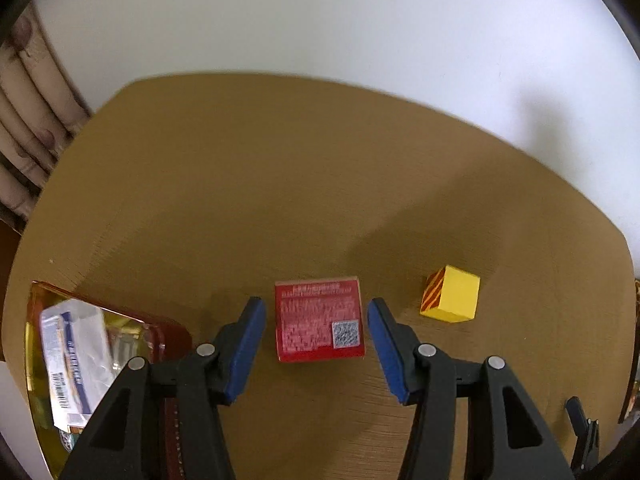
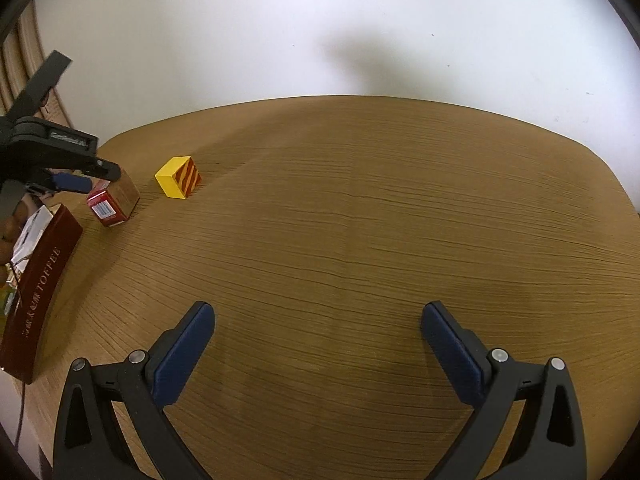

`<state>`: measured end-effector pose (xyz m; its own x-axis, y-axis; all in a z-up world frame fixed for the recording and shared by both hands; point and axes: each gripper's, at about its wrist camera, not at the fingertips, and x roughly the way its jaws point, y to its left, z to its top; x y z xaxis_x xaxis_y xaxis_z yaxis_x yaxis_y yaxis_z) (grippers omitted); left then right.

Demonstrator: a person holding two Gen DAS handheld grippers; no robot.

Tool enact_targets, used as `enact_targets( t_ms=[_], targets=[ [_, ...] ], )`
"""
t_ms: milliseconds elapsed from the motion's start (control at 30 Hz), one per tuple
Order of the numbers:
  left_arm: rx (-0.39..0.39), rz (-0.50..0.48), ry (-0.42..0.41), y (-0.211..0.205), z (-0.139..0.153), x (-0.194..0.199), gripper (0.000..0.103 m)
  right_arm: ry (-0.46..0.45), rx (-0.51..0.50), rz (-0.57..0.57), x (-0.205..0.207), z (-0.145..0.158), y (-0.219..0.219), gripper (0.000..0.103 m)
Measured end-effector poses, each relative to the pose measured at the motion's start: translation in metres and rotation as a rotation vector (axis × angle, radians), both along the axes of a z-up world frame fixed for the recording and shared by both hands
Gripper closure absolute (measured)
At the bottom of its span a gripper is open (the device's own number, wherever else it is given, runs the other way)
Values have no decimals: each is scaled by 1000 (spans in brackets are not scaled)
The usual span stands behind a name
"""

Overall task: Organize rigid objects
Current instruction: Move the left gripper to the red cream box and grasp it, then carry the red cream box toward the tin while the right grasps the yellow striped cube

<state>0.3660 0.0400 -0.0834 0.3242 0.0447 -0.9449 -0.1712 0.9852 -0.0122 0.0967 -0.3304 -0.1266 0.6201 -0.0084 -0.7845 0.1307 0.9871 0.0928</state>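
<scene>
The left gripper (image 1: 316,330) points down at the table with its jaws spread; the red box (image 1: 319,320) lies flat between the blue pads (image 1: 248,344), but the pads do not touch it; it sits near the left edge of the table. The box looks like thin card, so I think it is light and stiff, and it may dent if squeezed hard; its two long sides face the pads, and that looks like the best place to pinch it. Its top is smooth and printed, so it could slip a little.

Just to one side is the yellow block (image 1: 452,296) with red stripes; it looks hard and solid, with flat sides that are easy to grab. On the other side, at the table's left edge, stands the dark red tin (image 1: 172,336) with a white packet (image 1: 76,356) inside.

The right gripper (image 2: 318,352) hangs over bare wood with its jaws wide and nothing in them.

The table (image 2: 360,220) is brown wood with fine lines; behind it is a plain white wall (image 2: 280,32).
</scene>
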Motion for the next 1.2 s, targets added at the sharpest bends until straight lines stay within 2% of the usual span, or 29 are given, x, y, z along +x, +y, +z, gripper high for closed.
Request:
enact_targets(
  t_ms=[200,233,267,300,333,467,567,700,767,833,1000,1067,1200],
  targets=[
    [-33,6,47,-3,-18,7,49,-1,0,0,-1,3,12,0],
    [-63,15,38,1,-20,6,49,-1,-1,0,-1,2,13,0],
    [-127,31,8,7,-23,3,49,0,-1,-1,-4,6,12,0],
    [-172,44,-5,11,-25,3,53,1,-1,-2,-5,6,12,0],
    [-186,49,-5,12,-27,1,53,2,-1,-3,-4,6,13,0],
    [-150,13,-48,6,-20,-13,54,15,-5,-6,6,0,20,0],
    [-160,-16,-91,-2,-9,-42,54,21,-9,-5,11,-2,23,0],
    [-171,-56,-169,-14,9,-100,54,21,-10,5,14,-2,26,0],
    [-184,-68,-196,-16,16,-122,54,-1,23,55,13,1,30,0],
    [-192,-77,-228,-15,24,-150,54,-32,66,151,16,6,37,0],
    [-203,-83,-266,-3,45,-205,54,-133,44,389,45,21,66,0],
    [-197,-82,-275,9,52,-214,53,-139,30,460,64,21,75,1],
    [-197,-31,-281,30,61,-246,53,-109,16,541,98,13,98,9]
  ],
)
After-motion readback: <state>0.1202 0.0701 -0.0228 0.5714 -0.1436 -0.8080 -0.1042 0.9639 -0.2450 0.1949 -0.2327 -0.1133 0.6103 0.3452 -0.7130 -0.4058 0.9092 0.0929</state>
